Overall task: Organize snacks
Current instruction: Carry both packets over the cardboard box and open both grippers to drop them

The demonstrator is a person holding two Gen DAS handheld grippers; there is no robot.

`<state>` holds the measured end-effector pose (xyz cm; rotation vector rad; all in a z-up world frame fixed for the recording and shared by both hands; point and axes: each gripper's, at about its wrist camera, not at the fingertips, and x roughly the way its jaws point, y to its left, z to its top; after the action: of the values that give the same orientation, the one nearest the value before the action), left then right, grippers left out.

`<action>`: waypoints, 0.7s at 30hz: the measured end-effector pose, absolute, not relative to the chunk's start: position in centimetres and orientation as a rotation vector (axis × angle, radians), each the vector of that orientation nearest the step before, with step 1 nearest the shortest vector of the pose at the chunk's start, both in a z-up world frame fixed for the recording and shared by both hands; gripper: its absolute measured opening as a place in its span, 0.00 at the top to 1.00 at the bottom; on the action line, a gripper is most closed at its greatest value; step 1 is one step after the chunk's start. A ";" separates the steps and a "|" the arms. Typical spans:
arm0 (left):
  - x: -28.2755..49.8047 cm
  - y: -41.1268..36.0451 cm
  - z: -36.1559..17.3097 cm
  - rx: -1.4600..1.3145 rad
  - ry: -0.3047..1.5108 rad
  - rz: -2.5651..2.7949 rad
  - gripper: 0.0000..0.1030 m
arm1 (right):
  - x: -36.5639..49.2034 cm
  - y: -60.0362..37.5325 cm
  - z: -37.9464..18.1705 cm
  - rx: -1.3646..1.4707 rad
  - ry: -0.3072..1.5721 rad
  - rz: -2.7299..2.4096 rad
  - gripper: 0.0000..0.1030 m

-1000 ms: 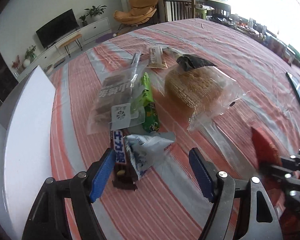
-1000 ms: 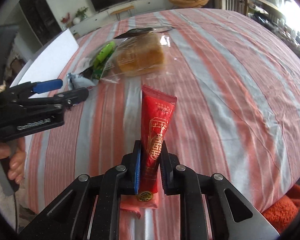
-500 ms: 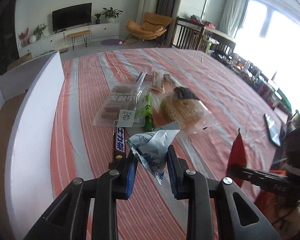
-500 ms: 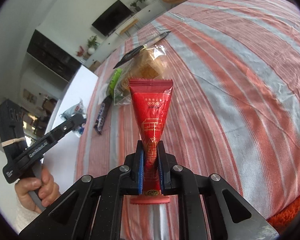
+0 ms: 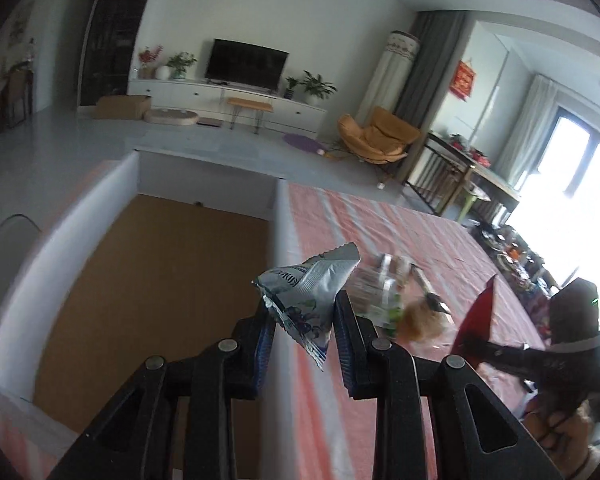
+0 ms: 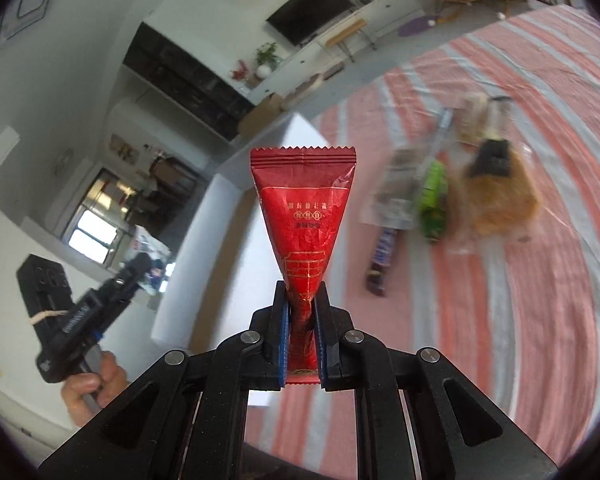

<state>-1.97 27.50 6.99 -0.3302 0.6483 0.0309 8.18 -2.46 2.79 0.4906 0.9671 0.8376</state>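
My left gripper (image 5: 302, 320) is shut on a silver and blue snack packet (image 5: 306, 296) and holds it in the air over the right wall of a white box (image 5: 278, 240) with a brown floor. My right gripper (image 6: 302, 308) is shut on the narrow end of a red triangular packet (image 6: 303, 216), raised above the striped cloth. In the left wrist view the red packet (image 5: 478, 312) and the right gripper (image 5: 466, 346) appear at the right. In the right wrist view the left gripper (image 6: 140, 262) is at the left, gripped by a hand (image 6: 88, 390).
Other snacks lie blurred on the red and white striped cloth (image 6: 520, 280): a clear bread bag (image 6: 500, 196), a green packet (image 6: 432, 196), a dark chocolate bar (image 6: 382, 256) and a clear biscuit pack (image 6: 396, 184). The white box wall (image 6: 208, 248) stands left of them.
My left gripper shut on the silver packet, lifted it off the cloth and swung left over the box. My right gripper rose with the red packet and tilted upward.
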 end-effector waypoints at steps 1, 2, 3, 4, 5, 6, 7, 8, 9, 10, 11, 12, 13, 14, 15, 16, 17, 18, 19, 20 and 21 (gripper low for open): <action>-2.3 29.2 6.7 -0.327 0.656 0.088 0.73 | 8.5 -0.3 3.9 0.487 0.965 0.882 0.89; -2.5 30.8 6.4 -0.325 0.664 0.135 0.73 | 8.9 1.9 4.8 0.485 0.968 0.921 0.89; -2.8 32.3 5.9 -0.317 0.672 0.188 0.73 | 9.2 4.1 5.5 0.483 0.974 0.958 0.89; -3.0 33.6 5.2 -0.302 0.685 0.251 0.73 | 9.3 6.4 6.2 0.475 0.978 0.991 0.89; -3.3 34.8 4.6 -0.289 0.696 0.303 0.73 | 9.6 8.6 6.6 0.464 0.982 1.015 0.89; -3.5 35.8 3.7 -0.279 0.710 0.350 0.73 | 9.8 10.5 6.9 0.458 0.987 1.036 0.89; -3.6 36.8 2.9 -0.274 0.731 0.392 0.72 | 10.1 12.5 7.0 0.451 0.996 1.055 0.89; -3.6 37.6 1.9 -0.271 0.754 0.436 0.71 | 10.5 14.2 6.8 0.430 1.012 1.065 0.87; -3.7 38.1 1.0 -0.272 0.774 0.466 0.60 | 10.5 15.4 6.6 0.402 1.029 1.051 0.81; -3.9 38.7 0.2 -0.281 0.789 0.489 0.44 | 10.8 15.9 6.3 0.390 1.036 1.038 0.66; -4.1 39.0 -0.5 -0.295 0.796 0.497 0.36 | 11.0 15.9 6.0 0.388 1.030 1.029 0.57; -4.5 39.1 -0.9 -0.309 0.793 0.495 0.26 | 11.0 15.3 5.6 0.381 1.014 1.014 0.46; -4.8 39.0 -1.3 -0.315 0.786 0.489 0.23 | 11.0 14.4 5.2 0.356 0.991 0.984 0.44; -4.9 38.7 -1.5 -0.313 0.778 0.479 0.23 | 10.7 13.4 4.8 0.318 0.970 0.949 0.43; -4.9 38.4 -1.8 -0.310 0.774 0.469 0.22 | 10.3 12.5 4.4 0.279 0.953 0.911 0.41; -4.9 38.0 -1.8 -0.309 0.768 0.455 0.21 | 9.8 11.0 3.9 0.246 0.937 0.869 0.38; -4.9 37.8 -1.8 -0.309 0.756 0.435 0.21 | 9.8 9.4 3.0 0.212 0.920 0.818 0.36; -5.1 37.3 -1.7 -0.305 0.742 0.415 0.21 | 9.5 7.6 2.2 0.179 0.905 0.762 0.34; -5.0 36.7 -1.5 -0.297 0.730 0.395 0.21 | 9.3 5.7 1.2 0.139 0.892 0.701 0.34; -5.0 36.0 -1.4 -0.284 0.714 0.373 0.21 | 8.6 3.9 0.6 0.099 0.872 0.642 0.34; -5.0 35.1 -1.2 -0.263 0.694 0.347 0.21 | 8.1 1.9 -0.3 0.055 0.855 0.577 0.34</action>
<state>-4.98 35.07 -1.21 -0.2634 0.6942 0.3473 8.10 1.86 -0.31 0.0554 0.8553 0.5772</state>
